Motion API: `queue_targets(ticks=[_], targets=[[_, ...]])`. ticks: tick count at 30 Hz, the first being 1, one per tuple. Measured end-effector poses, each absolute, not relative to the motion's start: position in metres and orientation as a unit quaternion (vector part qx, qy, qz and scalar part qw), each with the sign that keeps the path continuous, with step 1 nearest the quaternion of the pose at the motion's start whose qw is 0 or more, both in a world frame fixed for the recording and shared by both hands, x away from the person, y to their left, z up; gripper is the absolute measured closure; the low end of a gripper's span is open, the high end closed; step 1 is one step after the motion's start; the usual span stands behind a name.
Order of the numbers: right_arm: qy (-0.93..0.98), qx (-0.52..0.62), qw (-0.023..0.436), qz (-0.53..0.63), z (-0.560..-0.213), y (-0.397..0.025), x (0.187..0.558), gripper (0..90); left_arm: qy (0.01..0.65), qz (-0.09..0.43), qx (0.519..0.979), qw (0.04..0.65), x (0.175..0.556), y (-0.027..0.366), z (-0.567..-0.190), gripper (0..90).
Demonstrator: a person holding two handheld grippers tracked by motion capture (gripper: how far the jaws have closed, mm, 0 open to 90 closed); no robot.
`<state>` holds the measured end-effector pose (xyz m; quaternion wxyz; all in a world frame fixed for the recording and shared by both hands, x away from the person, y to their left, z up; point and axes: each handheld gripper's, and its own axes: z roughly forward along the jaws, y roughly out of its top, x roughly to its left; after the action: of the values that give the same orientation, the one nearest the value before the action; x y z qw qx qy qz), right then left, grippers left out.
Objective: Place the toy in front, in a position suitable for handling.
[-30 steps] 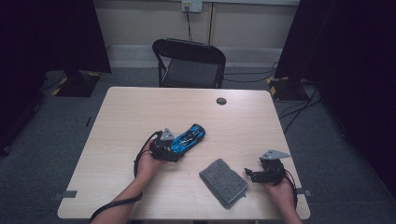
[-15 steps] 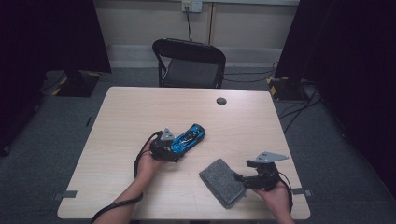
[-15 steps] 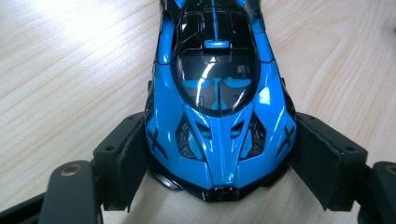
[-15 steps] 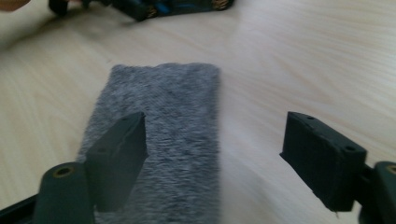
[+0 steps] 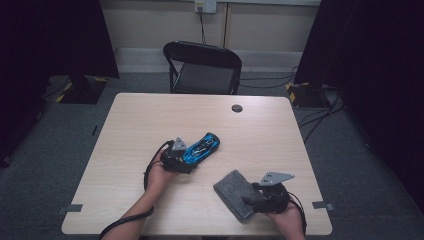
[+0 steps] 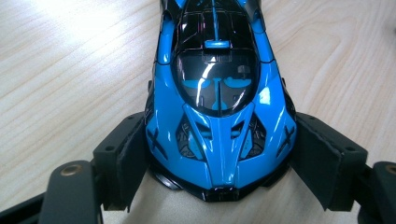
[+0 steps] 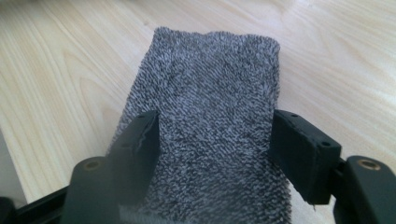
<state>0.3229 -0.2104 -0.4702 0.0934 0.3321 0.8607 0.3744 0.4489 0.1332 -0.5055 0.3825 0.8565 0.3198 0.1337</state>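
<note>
Counter (image 5: 150, 120): blue toy car (image 6: 219, 102) sits mid-counter with the left tool (image 6: 219, 158) pinching its rear flanks; grey folded towel (image 7: 210, 121) lies near the front right edge, the right tool (image 7: 215, 140) straddling it, jaws at its sides. Risk: glossy tapered bodywork may squirt from the pads or roll on its wheels; soft towel may bunch or unfold if lifted. Unclear: whether the right jaws actually compress the towel; car nose cropped.

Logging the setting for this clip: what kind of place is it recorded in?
Probably a recording studio or lab booth, not a home: black curtains hang on both sides, cables trail over grey carpet, and a lone folding chair faces the light wood table.
</note>
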Motion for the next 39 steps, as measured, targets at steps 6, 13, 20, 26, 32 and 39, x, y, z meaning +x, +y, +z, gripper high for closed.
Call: queue_targets(ticks=[6, 13, 20, 26, 32, 39], targets=[[0.877, 0.308, 0.097, 0.356, -0.475, -0.199, 0.32, 39.3, 0.32, 0.134, 0.856, 0.383, 0.449, 0.133, -0.505, 23.7], [0.869, 0.337, 0.081, 0.352, -0.48, -0.198, 0.324, 39.3, 0.32, 0.134, 0.856, 0.383, 0.449, 0.133, -0.505, 23.7], [0.873, 0.345, 0.095, 0.331, -0.482, -0.192, 0.323, 40.9, 0.32, 0.134, 0.856, 0.383, 0.449, 0.133, -0.506, 23.7], [0.879, 0.346, 0.113, 0.309, -0.481, -0.185, 0.32, 41.0, 0.32, 0.134, 0.856, 0.383, 0.449, 0.133, -0.506, 23.8], [0.875, 0.353, 0.114, 0.311, -0.483, -0.185, 0.319, 42.1, 0.32, 0.135, 0.856, 0.382, 0.449, 0.133, -0.506, 23.7], [0.875, 0.355, 0.111, 0.308, -0.483, -0.185, 0.32, 47.4, 0.321, 0.135, 0.856, 0.383, 0.449, 0.133, -0.506, 23.7]])
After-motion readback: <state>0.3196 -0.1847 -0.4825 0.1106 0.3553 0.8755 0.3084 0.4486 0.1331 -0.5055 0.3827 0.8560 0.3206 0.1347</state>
